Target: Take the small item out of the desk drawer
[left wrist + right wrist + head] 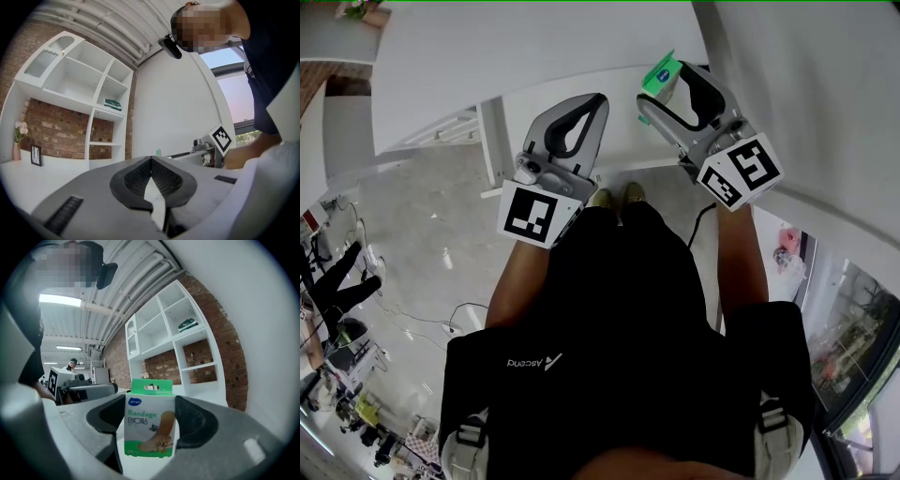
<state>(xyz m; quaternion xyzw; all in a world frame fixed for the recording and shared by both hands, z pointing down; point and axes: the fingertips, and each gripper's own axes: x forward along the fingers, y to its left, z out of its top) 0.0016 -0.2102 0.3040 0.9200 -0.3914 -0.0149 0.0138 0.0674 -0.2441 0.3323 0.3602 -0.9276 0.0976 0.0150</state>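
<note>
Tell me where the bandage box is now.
The bandage box is clamped between the jaws of the right gripper, near the head view's top, just right of the shut left gripper.

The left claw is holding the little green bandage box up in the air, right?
No. The right claw holds the little green bandage box up in the air, not the left one. The right gripper view shows the box between its jaws. The left claw is shut on nothing.

A loft-style lab is indicated: brick wall, white shelving, exposed ceiling pipes, floor cables at eight o'clock.
</note>
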